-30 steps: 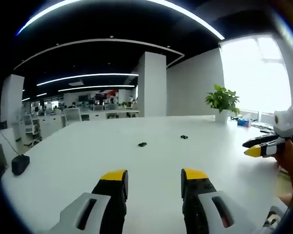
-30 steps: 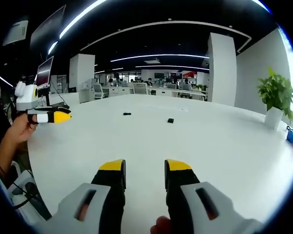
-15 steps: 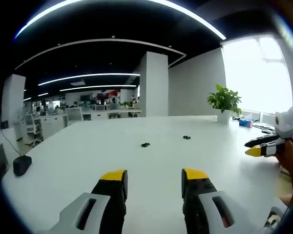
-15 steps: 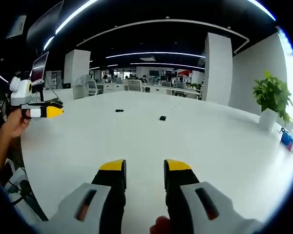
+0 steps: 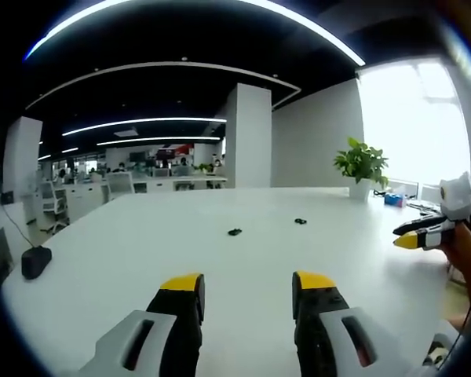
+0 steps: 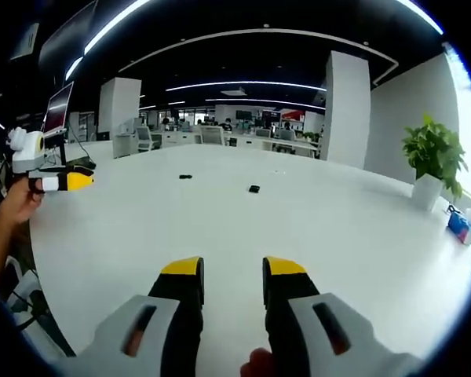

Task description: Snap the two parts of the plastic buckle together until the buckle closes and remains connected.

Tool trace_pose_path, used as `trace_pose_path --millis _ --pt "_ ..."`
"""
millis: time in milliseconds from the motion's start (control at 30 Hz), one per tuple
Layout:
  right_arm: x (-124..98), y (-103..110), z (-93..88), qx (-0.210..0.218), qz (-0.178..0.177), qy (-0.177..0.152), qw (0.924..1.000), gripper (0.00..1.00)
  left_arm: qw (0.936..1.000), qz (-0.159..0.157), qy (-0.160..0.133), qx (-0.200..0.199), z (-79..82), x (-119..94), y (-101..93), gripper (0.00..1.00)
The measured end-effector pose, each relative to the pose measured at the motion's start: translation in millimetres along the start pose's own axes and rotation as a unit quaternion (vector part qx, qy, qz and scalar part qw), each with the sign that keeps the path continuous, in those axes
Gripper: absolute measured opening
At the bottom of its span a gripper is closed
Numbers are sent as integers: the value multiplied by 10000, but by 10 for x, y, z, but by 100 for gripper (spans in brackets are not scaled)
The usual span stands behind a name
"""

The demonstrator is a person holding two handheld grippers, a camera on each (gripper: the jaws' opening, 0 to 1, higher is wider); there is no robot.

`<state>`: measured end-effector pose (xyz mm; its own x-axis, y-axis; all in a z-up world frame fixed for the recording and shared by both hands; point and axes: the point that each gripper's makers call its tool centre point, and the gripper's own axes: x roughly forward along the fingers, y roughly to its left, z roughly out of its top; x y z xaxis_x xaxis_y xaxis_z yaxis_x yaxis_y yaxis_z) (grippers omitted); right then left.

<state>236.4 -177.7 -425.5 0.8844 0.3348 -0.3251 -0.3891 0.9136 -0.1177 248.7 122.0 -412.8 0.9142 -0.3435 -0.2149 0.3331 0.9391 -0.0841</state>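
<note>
Two small black buckle parts lie apart on the white table (image 5: 125,259). In the left gripper view one buckle part (image 5: 235,232) sits ahead of my jaws and the other buckle part (image 5: 300,221) lies further right. The right gripper view shows them as a far-left buckle part (image 6: 185,177) and a nearer buckle part (image 6: 254,189). My left gripper (image 5: 248,283) is open and empty, well short of both. My right gripper (image 6: 232,267) is also open with nothing between its jaws. Each gripper appears hand-held in the other's view: right gripper (image 5: 422,234), left gripper (image 6: 61,182).
A potted plant (image 5: 360,163) stands at the table's far right corner, with a blue item (image 6: 458,224) near it. A black object (image 5: 33,261) rests near the left edge. Desks, chairs and a white pillar (image 5: 248,135) stand behind the table.
The right gripper's camera has shifted, so the buckle parts and the left gripper sit further left in its view. The left gripper view barely changed. Both grippers stay open and empty.
</note>
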Motion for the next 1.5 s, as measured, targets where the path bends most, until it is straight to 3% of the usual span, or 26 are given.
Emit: trace_pose_path --millis 567,900,1500 --pt "31 -55 -36 18 -6 12 10000 29 9999 44 -81 -54 76 -5 59 45" --pt "43 -68 -72 82 -22 60 9999 30 10000 57 -6 -48 41 16 71 45" --pt "105 -46 -33 23 20 56 10000 30 9999 100 -111 71 177 19 13 45"
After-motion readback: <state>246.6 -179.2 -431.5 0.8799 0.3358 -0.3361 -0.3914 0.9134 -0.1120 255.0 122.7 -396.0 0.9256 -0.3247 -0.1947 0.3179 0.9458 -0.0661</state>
